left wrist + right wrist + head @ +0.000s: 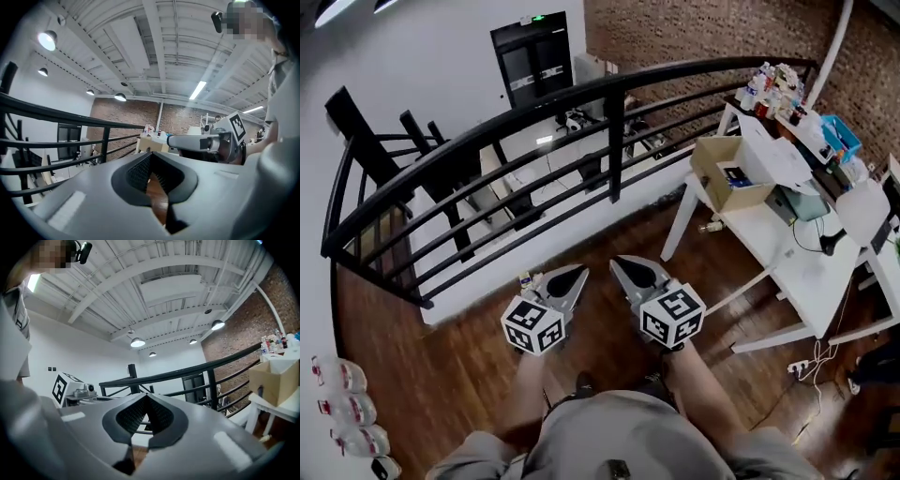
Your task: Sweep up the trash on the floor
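Note:
In the head view, my two grippers are side by side over the brown wooden floor [469,366], pointing toward the black railing. The left gripper [577,271] is shut with nothing between its jaws; in its own view its closed tips [151,155] frame only a sliver of floor. The right gripper [620,262] is also shut and empty, and its tips [146,397] point at the railing bars. A small pale scrap [526,279] lies on the floor by the railing's base, just left of the left gripper. I see no broom or dustpan.
A curved black railing [609,98] runs across ahead, with a lower level beyond it. A white table [787,258] at the right holds a cardboard box [727,173] and clutter. A small bottle [710,226] lies under it, with cables and a power strip [802,366] beside it. Water bottles [342,394] lie at the left edge.

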`<state>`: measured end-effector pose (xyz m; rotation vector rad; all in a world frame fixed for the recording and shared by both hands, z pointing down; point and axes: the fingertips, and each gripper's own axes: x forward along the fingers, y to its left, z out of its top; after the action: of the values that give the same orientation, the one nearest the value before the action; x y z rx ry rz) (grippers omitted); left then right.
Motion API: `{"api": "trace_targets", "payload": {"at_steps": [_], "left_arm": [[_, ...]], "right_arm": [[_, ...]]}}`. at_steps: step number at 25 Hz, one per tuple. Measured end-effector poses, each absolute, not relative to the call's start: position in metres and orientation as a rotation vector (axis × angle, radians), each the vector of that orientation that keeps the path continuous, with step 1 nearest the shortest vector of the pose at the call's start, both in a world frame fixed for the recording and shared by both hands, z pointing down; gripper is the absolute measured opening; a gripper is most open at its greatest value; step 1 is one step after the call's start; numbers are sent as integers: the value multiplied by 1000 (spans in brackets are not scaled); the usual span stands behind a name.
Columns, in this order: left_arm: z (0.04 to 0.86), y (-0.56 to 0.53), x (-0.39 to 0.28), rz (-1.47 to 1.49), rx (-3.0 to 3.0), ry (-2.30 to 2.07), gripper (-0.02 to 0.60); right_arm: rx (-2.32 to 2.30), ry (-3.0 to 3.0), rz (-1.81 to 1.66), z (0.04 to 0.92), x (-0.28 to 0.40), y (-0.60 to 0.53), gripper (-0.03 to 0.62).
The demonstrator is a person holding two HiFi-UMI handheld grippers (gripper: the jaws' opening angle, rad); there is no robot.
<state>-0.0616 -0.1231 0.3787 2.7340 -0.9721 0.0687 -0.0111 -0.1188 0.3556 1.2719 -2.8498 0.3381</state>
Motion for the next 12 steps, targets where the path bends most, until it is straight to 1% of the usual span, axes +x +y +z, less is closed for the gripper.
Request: {"api": "trace_targets", "payload": {"at_steps": [3, 6, 12], "left_arm": [[370, -111, -120, 51, 2707, -1057, 5], [362, -97, -162, 33, 2694, -1107, 5], [356, -82, -224, 21, 2665, -1178, 5]], "right_arm": [[1173, -2849, 260, 353, -72, -112, 0], [1108, -2840, 218, 351, -121, -104, 0], [1018, -2838, 170, 345, -187, -92, 0]]}}
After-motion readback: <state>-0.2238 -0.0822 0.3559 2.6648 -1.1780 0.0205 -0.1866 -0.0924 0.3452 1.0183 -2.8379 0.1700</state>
